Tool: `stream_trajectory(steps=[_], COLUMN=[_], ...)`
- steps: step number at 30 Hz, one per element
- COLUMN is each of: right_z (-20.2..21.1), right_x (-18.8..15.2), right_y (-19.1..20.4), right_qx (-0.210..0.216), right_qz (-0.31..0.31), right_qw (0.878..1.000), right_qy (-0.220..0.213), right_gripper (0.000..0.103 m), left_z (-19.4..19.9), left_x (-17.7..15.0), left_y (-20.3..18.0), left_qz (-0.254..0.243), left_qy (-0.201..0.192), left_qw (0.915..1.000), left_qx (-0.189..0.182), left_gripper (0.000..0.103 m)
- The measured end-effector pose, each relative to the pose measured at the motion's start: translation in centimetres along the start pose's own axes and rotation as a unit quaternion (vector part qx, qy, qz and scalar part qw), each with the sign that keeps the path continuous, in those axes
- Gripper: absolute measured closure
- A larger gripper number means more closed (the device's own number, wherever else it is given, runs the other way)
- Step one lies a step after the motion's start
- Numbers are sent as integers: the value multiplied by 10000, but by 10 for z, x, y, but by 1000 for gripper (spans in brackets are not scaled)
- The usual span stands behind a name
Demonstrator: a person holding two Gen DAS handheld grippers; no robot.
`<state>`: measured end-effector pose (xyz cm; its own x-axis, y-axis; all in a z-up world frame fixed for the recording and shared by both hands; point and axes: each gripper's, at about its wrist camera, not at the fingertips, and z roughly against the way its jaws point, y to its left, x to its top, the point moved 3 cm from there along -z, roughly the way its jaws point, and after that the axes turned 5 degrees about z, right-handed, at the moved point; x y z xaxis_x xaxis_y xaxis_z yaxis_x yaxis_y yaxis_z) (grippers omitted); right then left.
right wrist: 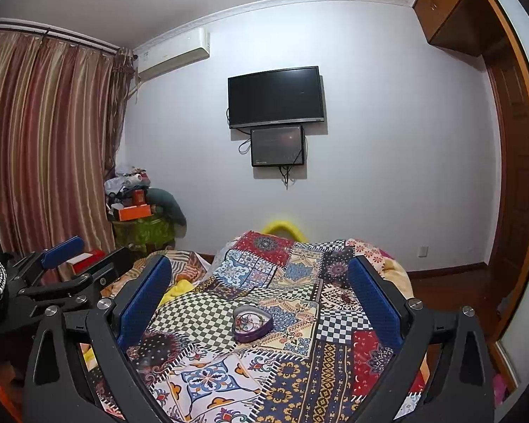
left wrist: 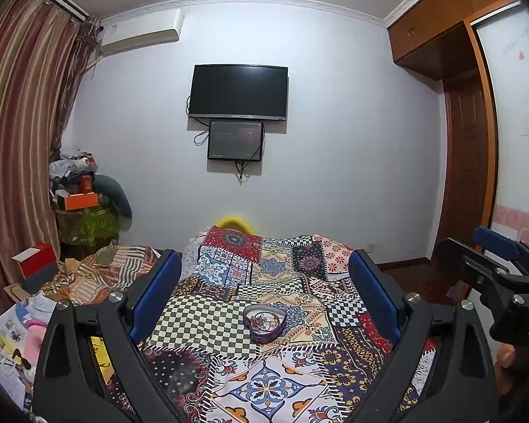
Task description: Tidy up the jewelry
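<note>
Jewelry (left wrist: 262,320) lies tangled in a purple heart-shaped box (left wrist: 264,324) on the patchwork bedspread (left wrist: 275,380) before us, while our left claw (left wrist: 264,285) and right claw (right wrist: 259,289) both hover wide open, holding nothing.

This is a bedroom in a home. A bed (left wrist: 264,317) covered with a patchwork quilt (left wrist: 282,380) fills the foreground. On the far wall hang a dark television (left wrist: 238,92) and a smaller screen (left wrist: 235,140) just beneath it, with an air conditioner (left wrist: 141,31) high near the ceiling. Striped curtains (left wrist: 24,123) cover the left side, wooden wardrobe cabinets (left wrist: 437,24) and a wooden door (left wrist: 465,162) stand on the right, and a corner stand is piled with clothes and boxes (left wrist: 77,187).
</note>
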<state>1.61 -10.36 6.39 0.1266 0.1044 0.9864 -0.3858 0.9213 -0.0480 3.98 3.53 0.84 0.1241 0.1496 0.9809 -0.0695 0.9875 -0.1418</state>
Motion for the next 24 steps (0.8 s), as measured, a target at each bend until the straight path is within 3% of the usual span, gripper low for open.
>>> stream_trajectory(steps=[24], right_z=[-2], right_x=[-3], right_y=[-2], right_qx=[-29], right_qz=[-81], right_qw=[9999], right_qy=[63], right_gripper=[4], left_z=[-8], left_x=[-7], left_y=[-2], left_qz=[-3], left_qy=[167], left_qw=[9998], left_qx=[-109], left_gripper=[7])
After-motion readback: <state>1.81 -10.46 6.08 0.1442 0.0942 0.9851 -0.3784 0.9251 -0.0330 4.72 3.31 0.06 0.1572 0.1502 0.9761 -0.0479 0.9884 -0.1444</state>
